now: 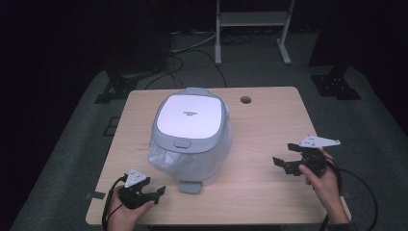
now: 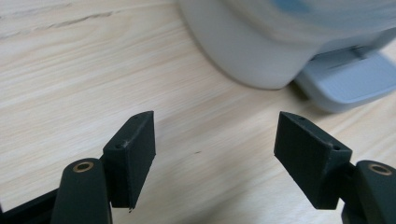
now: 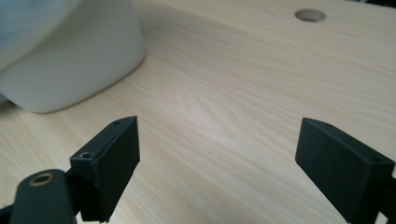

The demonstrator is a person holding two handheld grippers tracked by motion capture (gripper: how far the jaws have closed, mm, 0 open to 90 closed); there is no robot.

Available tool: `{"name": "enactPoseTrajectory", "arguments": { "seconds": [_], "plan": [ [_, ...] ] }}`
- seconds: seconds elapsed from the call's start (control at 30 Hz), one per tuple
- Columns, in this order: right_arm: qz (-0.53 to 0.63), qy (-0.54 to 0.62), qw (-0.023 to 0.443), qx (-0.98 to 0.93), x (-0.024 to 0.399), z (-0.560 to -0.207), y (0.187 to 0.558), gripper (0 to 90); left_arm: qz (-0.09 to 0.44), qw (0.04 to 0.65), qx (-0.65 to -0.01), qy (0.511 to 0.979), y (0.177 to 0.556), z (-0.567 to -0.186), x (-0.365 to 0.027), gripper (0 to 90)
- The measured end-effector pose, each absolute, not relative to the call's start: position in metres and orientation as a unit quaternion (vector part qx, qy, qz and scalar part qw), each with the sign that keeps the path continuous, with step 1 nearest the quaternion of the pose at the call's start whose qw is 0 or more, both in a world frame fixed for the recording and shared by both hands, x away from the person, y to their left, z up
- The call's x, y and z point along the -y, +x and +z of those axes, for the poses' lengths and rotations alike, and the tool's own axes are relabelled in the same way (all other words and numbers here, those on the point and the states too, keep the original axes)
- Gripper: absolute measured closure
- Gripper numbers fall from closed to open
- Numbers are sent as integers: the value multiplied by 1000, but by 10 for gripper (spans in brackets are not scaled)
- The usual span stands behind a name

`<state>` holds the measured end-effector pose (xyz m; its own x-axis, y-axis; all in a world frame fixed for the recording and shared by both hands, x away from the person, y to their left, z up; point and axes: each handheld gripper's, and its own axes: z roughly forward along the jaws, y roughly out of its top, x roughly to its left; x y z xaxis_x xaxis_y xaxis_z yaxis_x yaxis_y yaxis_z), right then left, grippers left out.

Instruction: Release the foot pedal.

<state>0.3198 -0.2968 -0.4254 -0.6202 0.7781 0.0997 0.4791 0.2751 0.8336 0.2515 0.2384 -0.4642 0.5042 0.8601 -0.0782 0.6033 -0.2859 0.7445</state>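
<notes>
At about seven o'clock on the tabletop, closest to the person, the left gripper lies low in the left hand, its fingers spread with only bare wood between them. It points toward the bin, which stands just beyond at roughly one o'clock from it. At about four o'clock on the tabletop the right gripper is held in the right hand, its grey three-cornered plate on top; its fingers are also spread wide and pinch nothing — plain wood shows in the gap.

Between the two grippers, near the middle of the tabletop and a little toward nine o'clock, stands the white pedal bin. Its lid is down, a thin plastic liner bulges out under the grey rim, and the grey foot pedal juts toward the person at six o'clock. Neither gripper touches the bin. Farther back, at about one o'clock, a round cable hole is cut in the tabletop. Beyond the far edge — on the dark floor — stands a white metal frame.
</notes>
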Motion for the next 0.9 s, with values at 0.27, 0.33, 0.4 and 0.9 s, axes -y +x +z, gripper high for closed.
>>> {"name": "enactPoseTrajectory", "arguments": {
  "seconds": [0.27, 0.33, 0.4, 0.9],
  "plan": [
    [418, 440, 171, -776, 311, -446, 314, 126, 180, 351, -471, 789, 259, -473, -249, 220],
    [416, 447, 174, -773, 314, -449, 313, 126, 180, 350, -472, 789, 259, -473, -250, 204],
    [413, 452, 175, -771, 317, -452, 311, 126, 186, 348, -473, 788, 260, -475, -251, 194],
    [378, 472, 188, -774, 333, -471, 301, 126, 203, 337, -462, 795, 263, -480, -251, 152]
  ]
}}
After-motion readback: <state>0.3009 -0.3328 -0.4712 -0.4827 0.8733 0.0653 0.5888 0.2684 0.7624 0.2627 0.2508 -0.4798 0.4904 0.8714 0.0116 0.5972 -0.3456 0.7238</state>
